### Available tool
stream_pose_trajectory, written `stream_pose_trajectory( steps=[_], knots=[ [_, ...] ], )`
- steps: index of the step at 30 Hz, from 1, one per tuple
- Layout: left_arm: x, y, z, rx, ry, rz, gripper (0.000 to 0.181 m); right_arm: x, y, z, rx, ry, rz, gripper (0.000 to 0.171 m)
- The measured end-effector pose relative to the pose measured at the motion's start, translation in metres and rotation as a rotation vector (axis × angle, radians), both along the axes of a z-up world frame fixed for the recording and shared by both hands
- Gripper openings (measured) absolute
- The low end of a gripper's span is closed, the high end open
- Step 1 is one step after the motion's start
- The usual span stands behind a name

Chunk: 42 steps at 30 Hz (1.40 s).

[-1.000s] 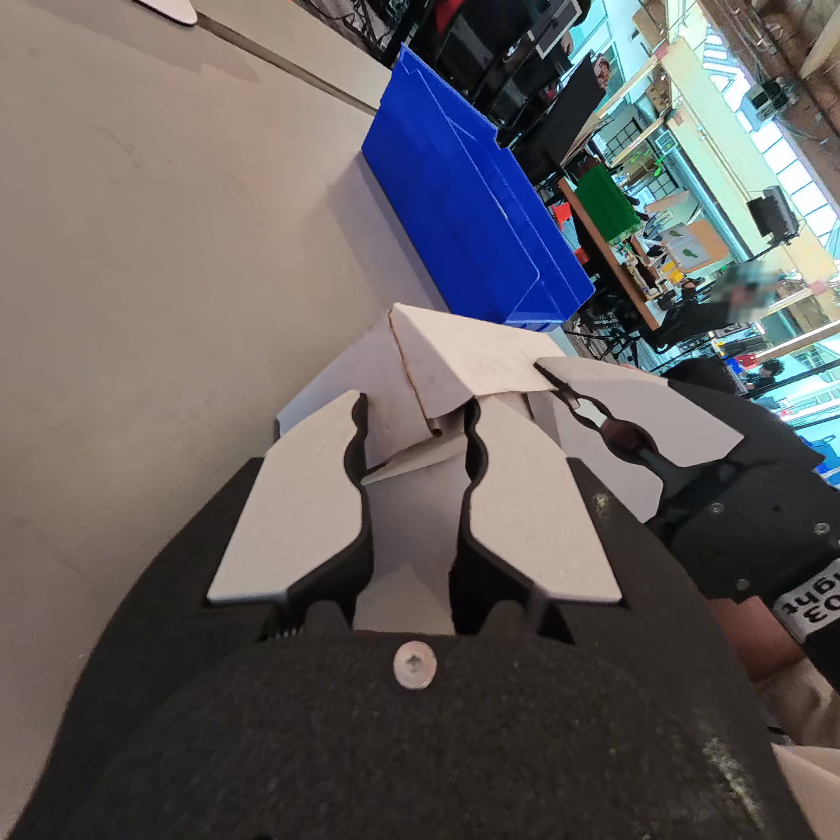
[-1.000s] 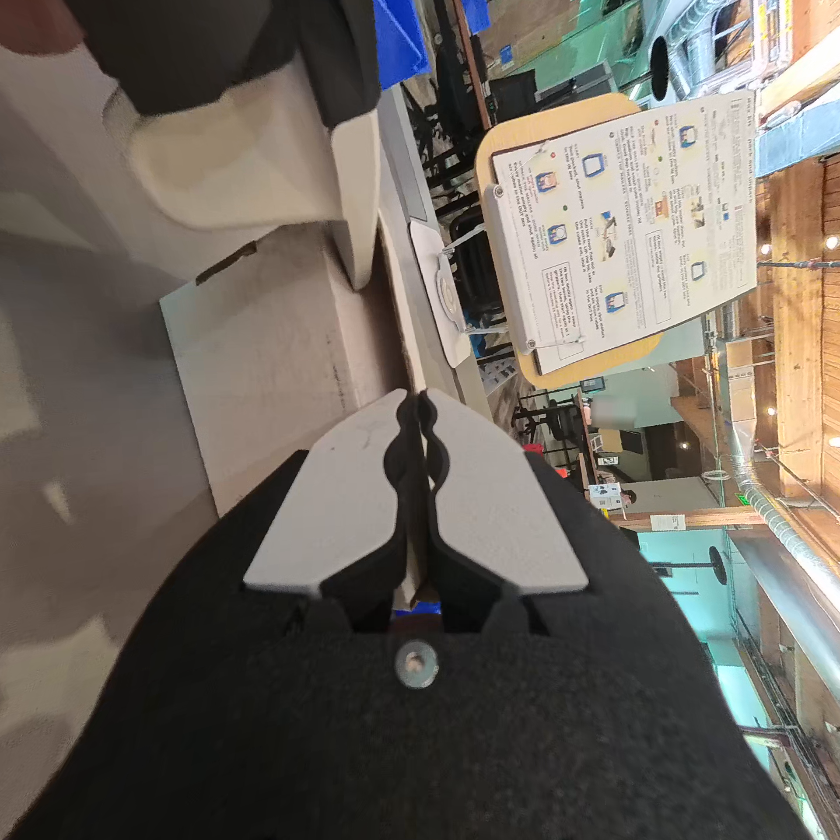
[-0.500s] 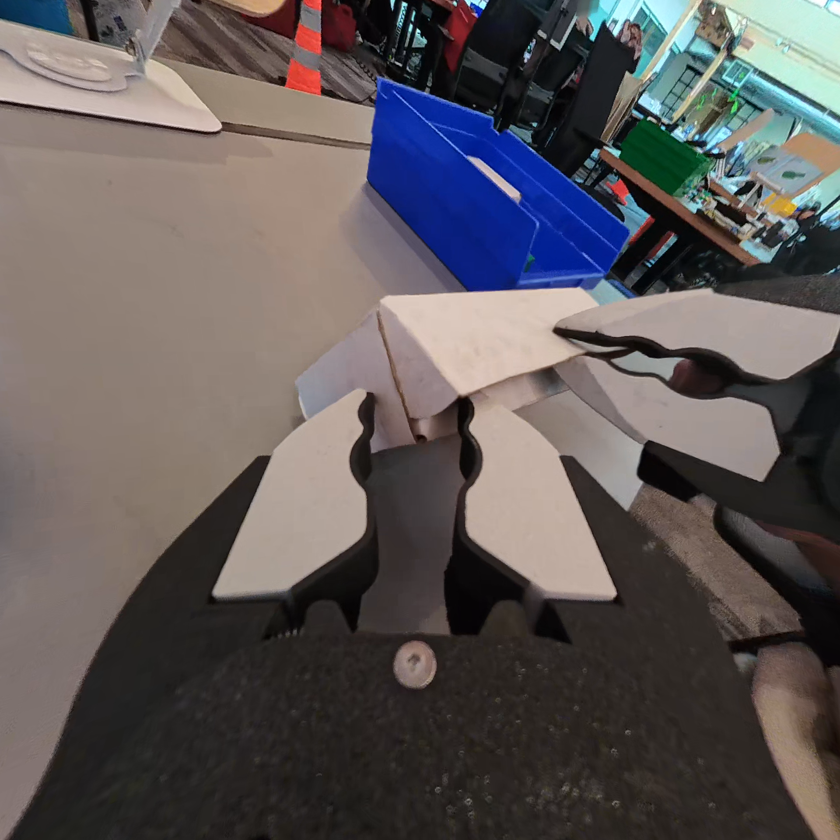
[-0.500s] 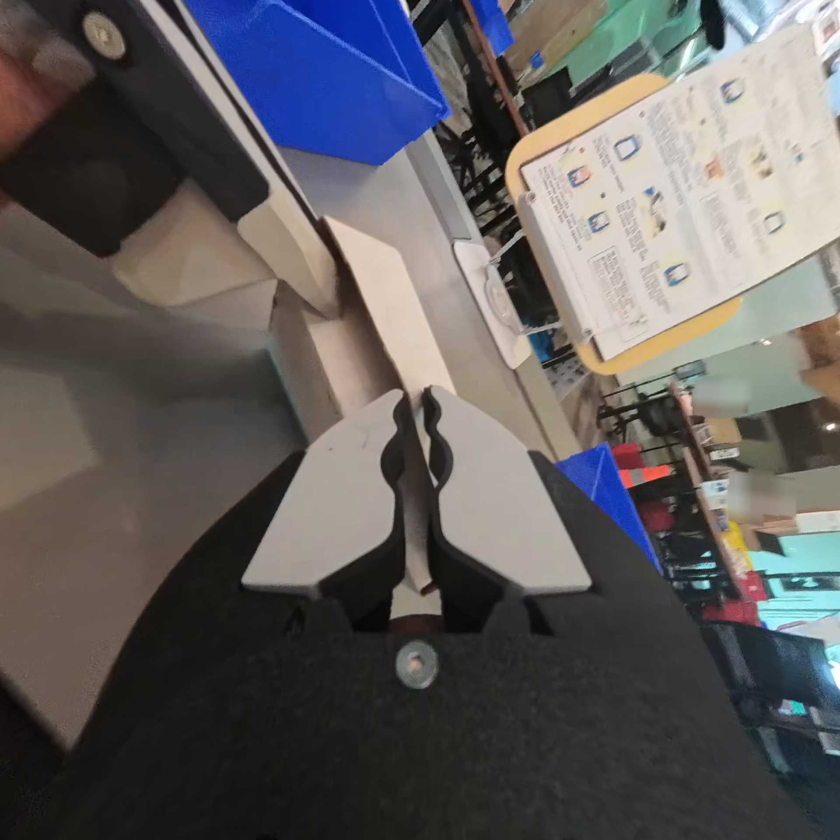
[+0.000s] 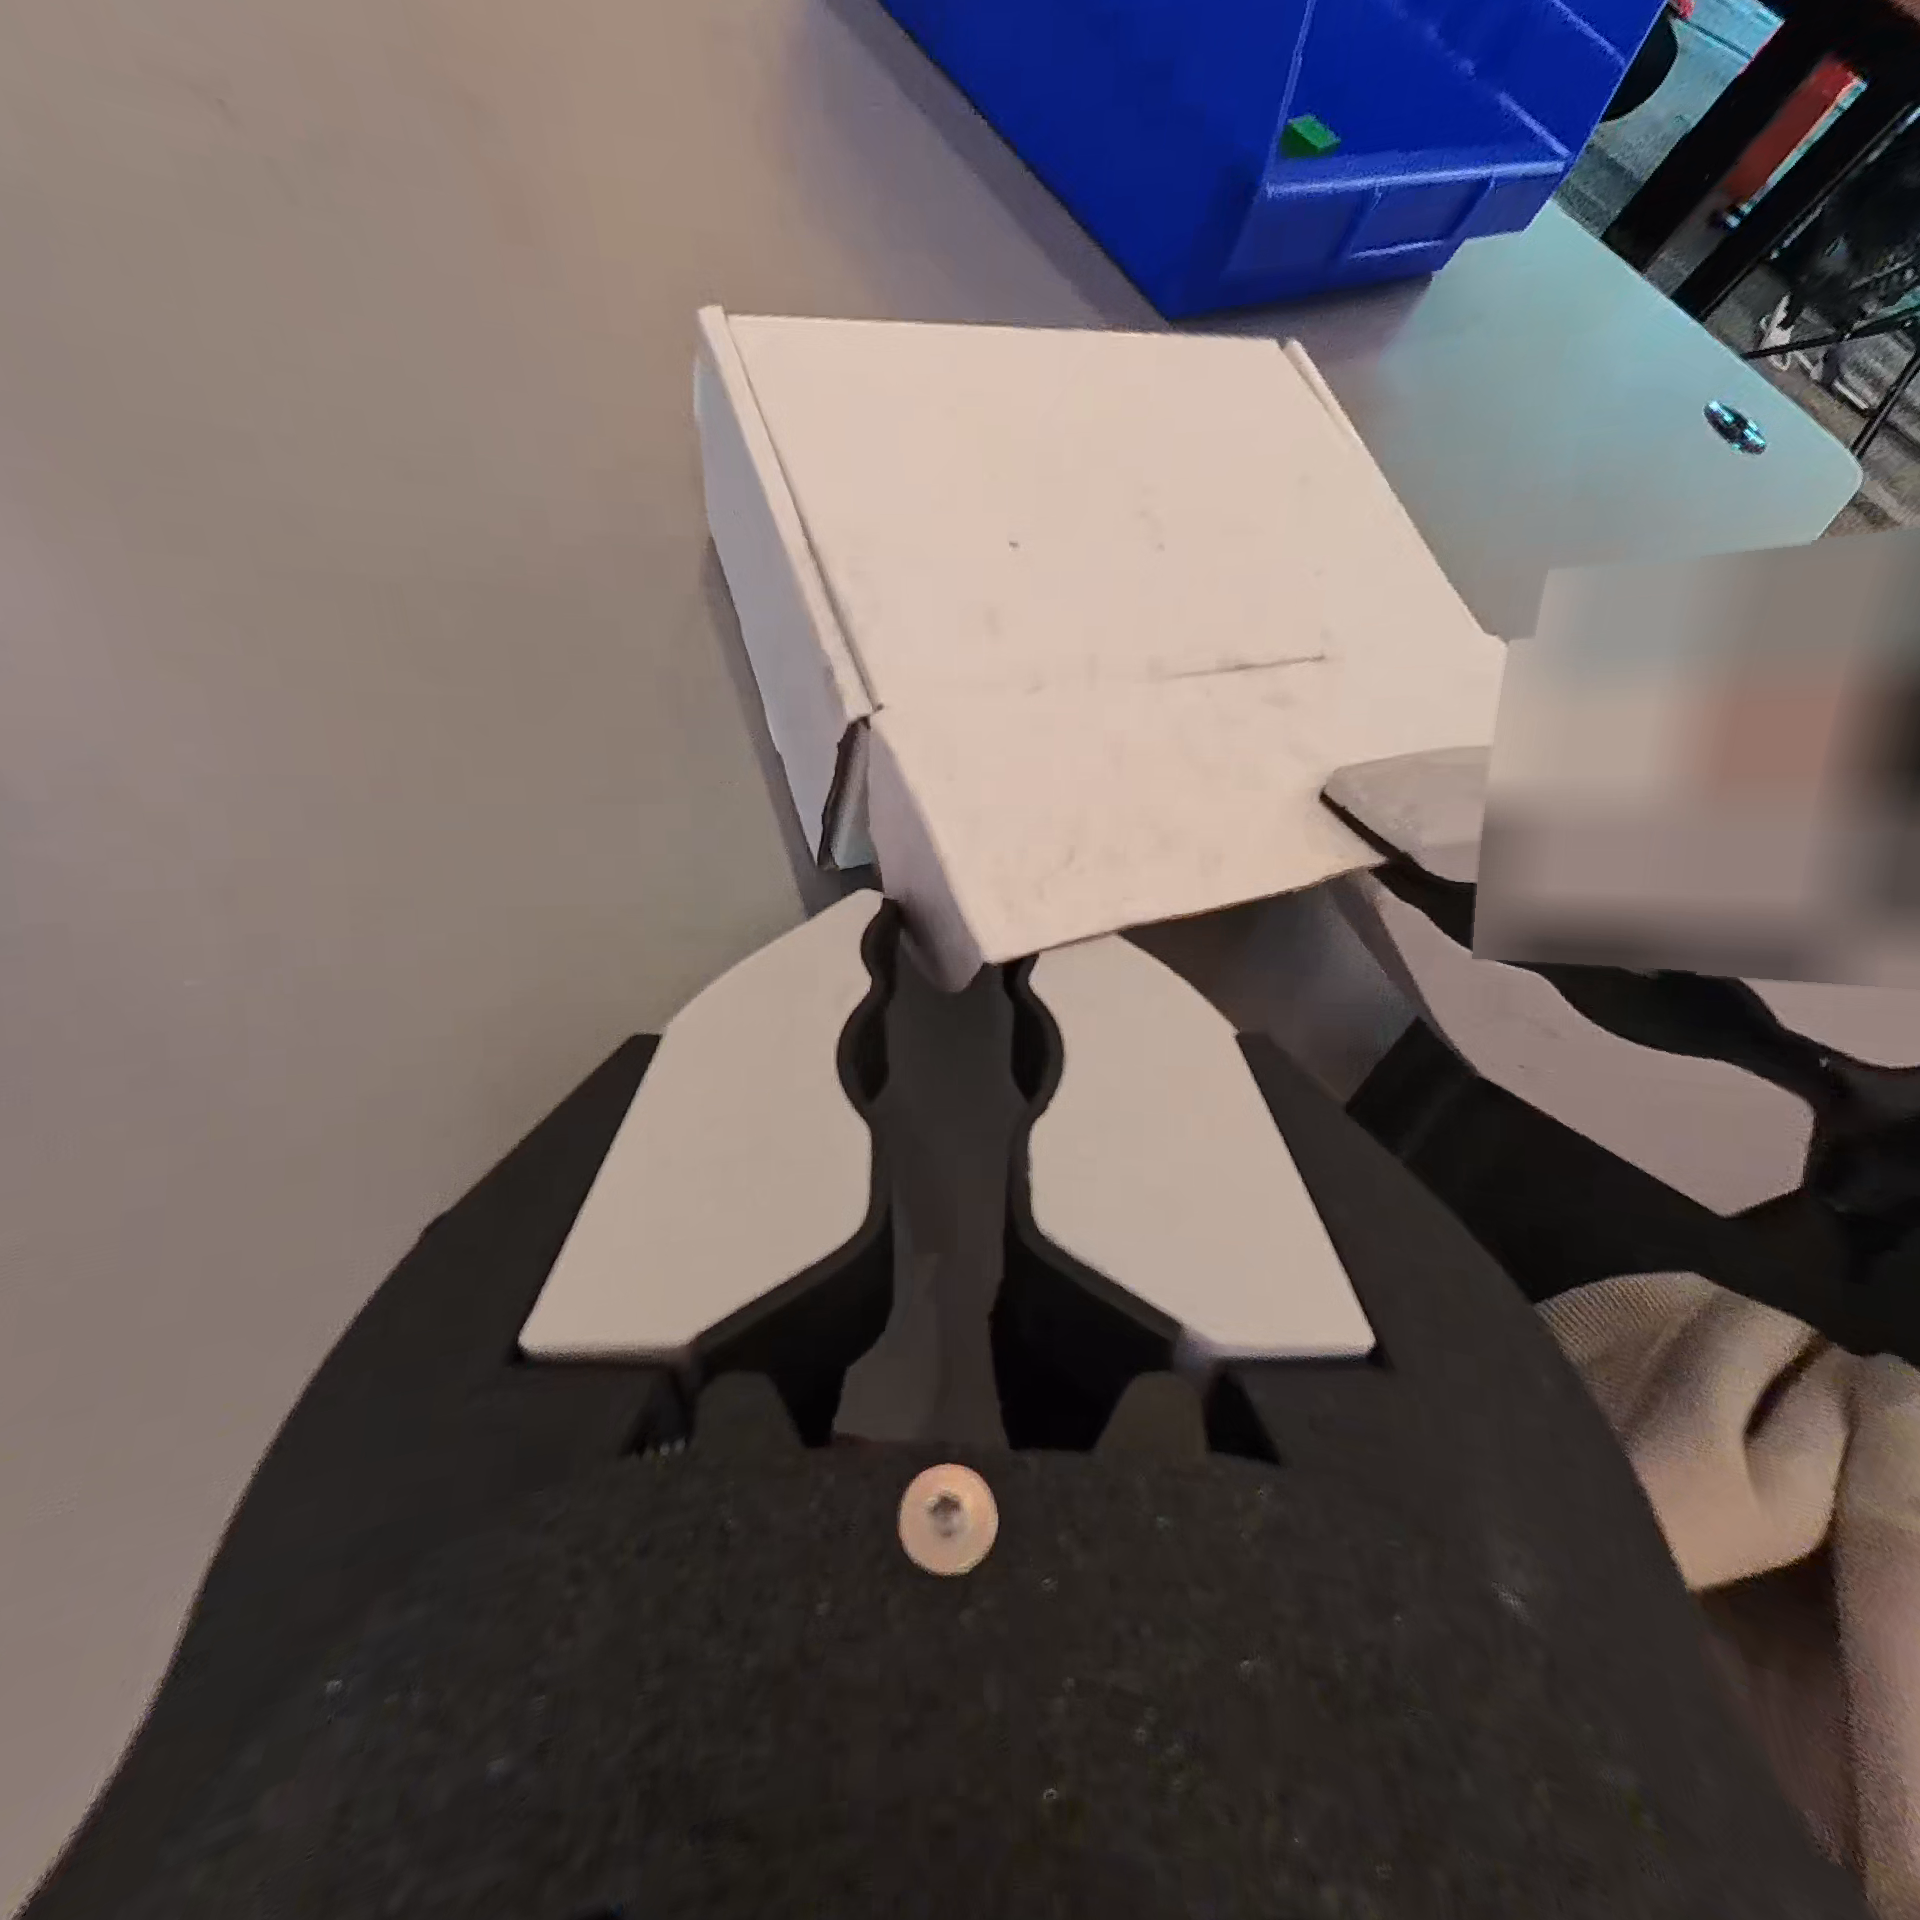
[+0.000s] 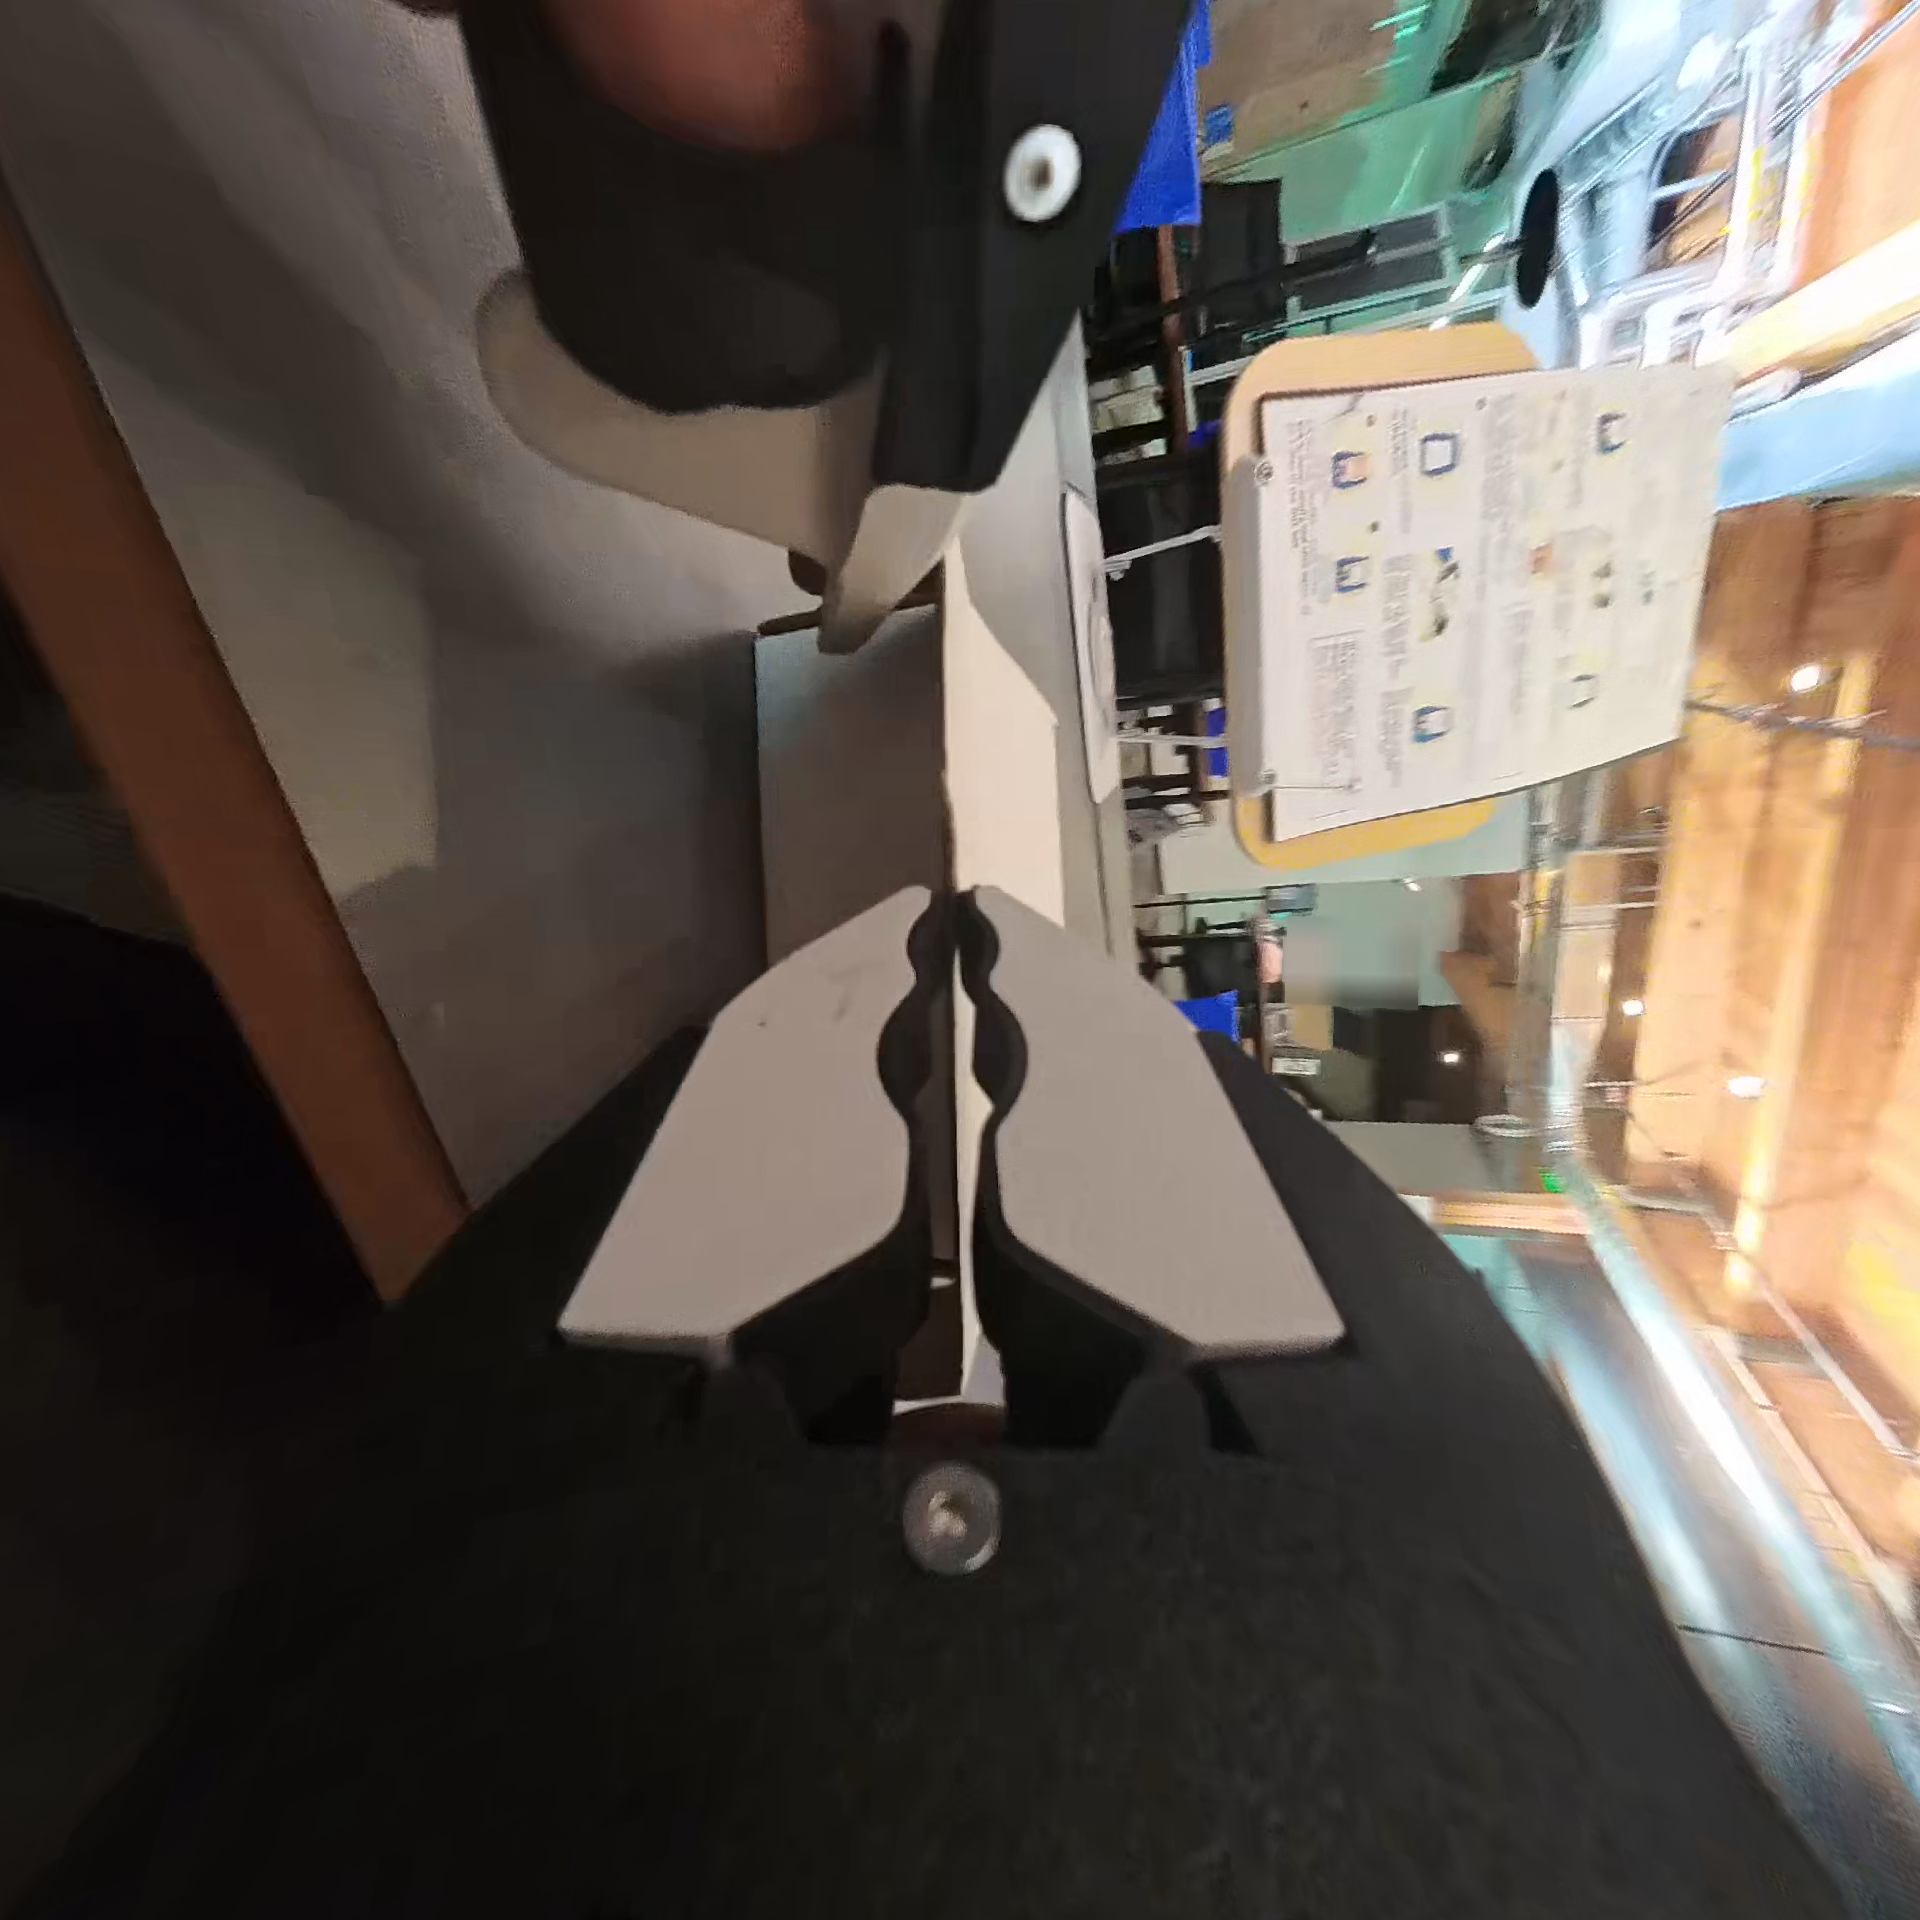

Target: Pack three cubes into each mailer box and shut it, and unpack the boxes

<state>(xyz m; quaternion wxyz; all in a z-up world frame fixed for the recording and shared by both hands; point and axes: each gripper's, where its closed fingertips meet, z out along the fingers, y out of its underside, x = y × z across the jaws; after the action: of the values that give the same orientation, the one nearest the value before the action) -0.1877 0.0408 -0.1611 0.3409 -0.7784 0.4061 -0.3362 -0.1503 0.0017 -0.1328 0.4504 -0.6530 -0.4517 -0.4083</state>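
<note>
In the left wrist view, the white mailer box [image 5: 1049, 582] sat on the grey table [image 5: 312, 520], its lid's front flap sticking out toward the camera. The left gripper [image 5: 951, 961] had its jaws parted, the flap's corner lying between the fingertips with no clear grip. The right gripper [image 5: 1361, 831] pinched the flap's right edge. A blue bin [image 5: 1299, 135] stood beyond, holding a green cube [image 5: 1309, 135]. In the right wrist view, the right gripper [image 6: 951, 914] was closed on the thin flap edge of the box [image 6: 997, 748], the left gripper [image 6: 862, 613] touching it above.
</note>
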Motion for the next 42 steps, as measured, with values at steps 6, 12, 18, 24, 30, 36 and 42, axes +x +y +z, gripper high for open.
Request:
stream_pose_trajectory(
  steps=[6, 12, 18, 24, 30, 36, 42],
  knots=[
    [-0.002, 0.005, -0.002, 0.03, 0.022, 0.001, 0.02, 0.001, 0.002, 0.002, -0.092, 0.178, 0.03, 0.002],
    [0.012, 0.011, 0.002, 0.159, 0.032, -0.127, 0.052, 0.009, 0.007, 0.018, -0.274, 0.367, 0.13, 0.002],
    [0.038, 0.027, 0.011, 0.214, 0.031, -0.232, 0.057, 0.019, 0.014, 0.029, -0.456, 0.468, 0.248, 0.002],
    [0.04, 0.03, 0.002, 0.212, 0.067, -0.22, 0.026, 0.029, 0.018, 0.029, -0.558, 0.595, 0.306, 0.002],
    [0.044, 0.031, -0.006, 0.186, 0.084, -0.196, 0.027, 0.043, 0.025, 0.048, -0.634, 0.779, 0.345, 0.002],
    [0.043, 0.03, -0.006, 0.206, 0.097, -0.204, 0.027, 0.066, 0.037, 0.069, -0.656, 0.835, 0.334, 0.001],
    [0.05, 0.027, 0.031, 0.259, -0.046, -0.235, 0.029, 0.065, 0.037, 0.072, -0.693, 0.799, 0.342, 0.001]
  ],
)
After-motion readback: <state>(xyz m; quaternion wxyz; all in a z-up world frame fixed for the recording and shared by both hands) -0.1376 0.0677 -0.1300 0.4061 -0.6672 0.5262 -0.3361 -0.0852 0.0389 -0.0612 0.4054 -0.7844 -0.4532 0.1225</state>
